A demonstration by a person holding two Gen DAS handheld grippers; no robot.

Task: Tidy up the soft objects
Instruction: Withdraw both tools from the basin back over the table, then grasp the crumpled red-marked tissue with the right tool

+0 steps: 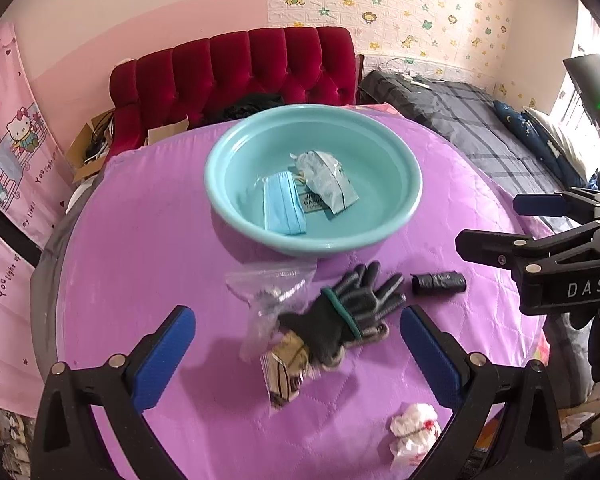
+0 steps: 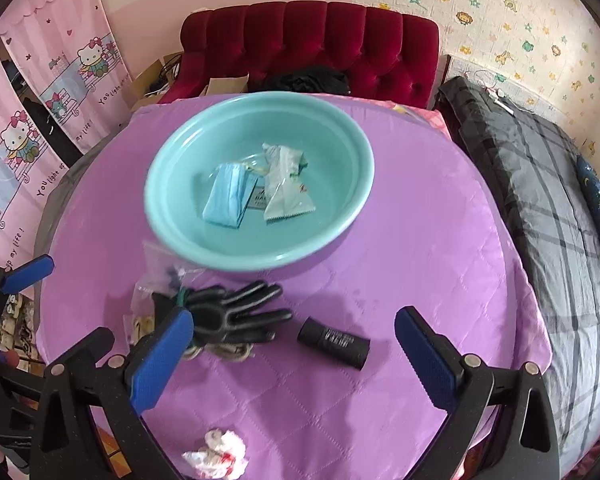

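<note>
On a purple quilted cloth stands a teal basin holding a blue face mask and a pale packet. In front of it lie black gloves, a clear zip bag, a bag with patterned contents, a black roll and a crumpled white-and-red bag. My left gripper hovers open over the gloves and bags. My right gripper is open above the black roll, holding nothing.
A red tufted headboard stands behind the table, with cardboard boxes beside it. A bed with a grey plaid blanket runs along the right. Pink cartoon curtains hang at the left.
</note>
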